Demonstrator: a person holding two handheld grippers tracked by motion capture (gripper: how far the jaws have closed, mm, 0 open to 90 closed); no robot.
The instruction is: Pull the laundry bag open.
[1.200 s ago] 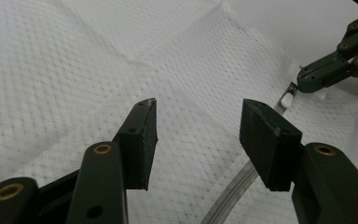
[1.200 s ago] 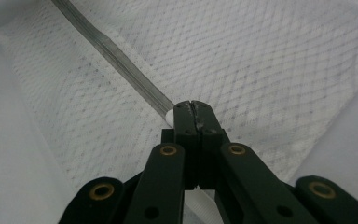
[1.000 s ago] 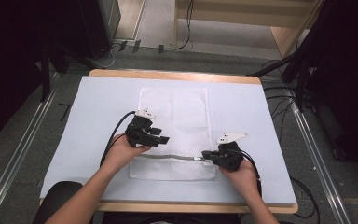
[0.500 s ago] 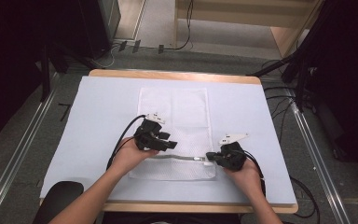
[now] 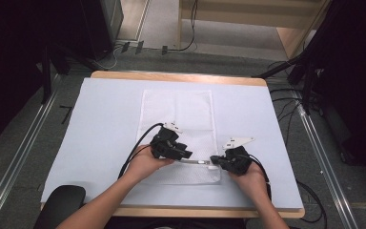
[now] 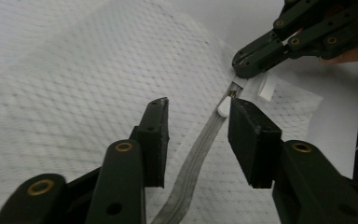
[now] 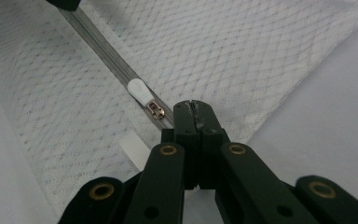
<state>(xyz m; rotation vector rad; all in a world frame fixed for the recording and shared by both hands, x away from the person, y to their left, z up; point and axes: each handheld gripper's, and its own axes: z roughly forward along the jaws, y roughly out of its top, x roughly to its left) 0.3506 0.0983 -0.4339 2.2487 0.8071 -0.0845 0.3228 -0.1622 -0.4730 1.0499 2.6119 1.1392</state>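
High view: a white mesh bag point(image 5: 178, 129) lies flat in the middle of a pale blue table cover point(image 5: 90, 129), its zipper point(image 5: 190, 162) running across the end nearest the person. At left, the left gripper point(image 5: 187, 153) is held over the zipper line, pointing toward the right gripper point(image 5: 214, 160), which sits at the bag's near right corner. The two stand near each other, tips apart.

Left gripper view: the two black jaws straddle the grey zipper tape point(image 6: 193, 163); they have just been closing, yet a gap remains on both sides and neither pad presses on the tape. The white zipper pull point(image 6: 224, 107) lies just beside the tip of the jaw on the right of this view; whether it touches cannot be told. Beyond it, the right gripper point(image 6: 240, 70) is clamped on the bag's edge at the end of the zipper, next to a white fabric tab point(image 6: 265, 87).

Right gripper view: the jaws are pressed together on the zipper's end. The zipper pull point(image 7: 139, 89) with its metal slider point(image 7: 155, 110) lies just ahead of the tips. The fabric tab point(image 7: 134, 148) lies to the left of the jaws.
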